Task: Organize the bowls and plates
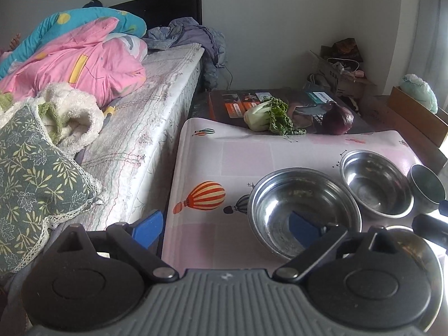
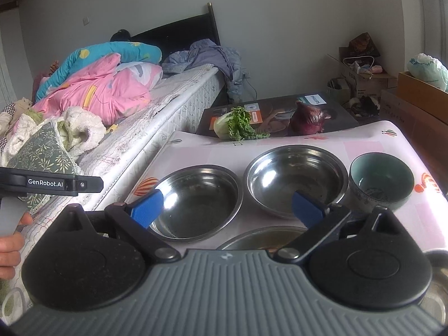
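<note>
Bedroom setting: grey walls, bed [image 2: 179, 103] along the left with a heap of pink and turquoise bedding [image 2: 103, 84], a green leaf-print cushion [image 1: 36, 179] and a white fleece blanket [image 1: 75, 117].

Work surface: low table under a pink balloon-print cloth [image 2: 406, 218], set just beside the mattress edge.

Items on the cloth:
- Steel bowl, left [image 2: 196, 201]: wide, empty, upright.
- Steel bowl, middle [image 2: 294, 179]: similar, empty, just beside the first; whether the rims touch cannot be told.
- Ceramic bowl [image 2: 380, 182]: smaller, pale green inside, dark patterned outside, right of the middle bowl and close against it.
- Steel plate [image 2: 260, 238]: nearest the cameras, in front of the 2 steel bowls, mostly hidden behind the right gripper's body.

Far edge: flat printed carton [image 2: 280, 112] carrying a leafy green cabbage [image 2: 235, 126] and a purple cabbage [image 2: 308, 117]. Open cardboard boxes [image 2: 364, 75] with clutter stand by the far wall.

Left gripper [image 1: 226, 224]: blue-padded fingers spread wide, nothing between them, held over the table's left edge with the right finger seen against the left steel bowl.

Right gripper [image 2: 232, 210]: fingers likewise spread wide, empty, above the near side of the 2 steel bowls. A hand [image 2: 11, 249] holding the left gripper shows at this view's left edge.
</note>
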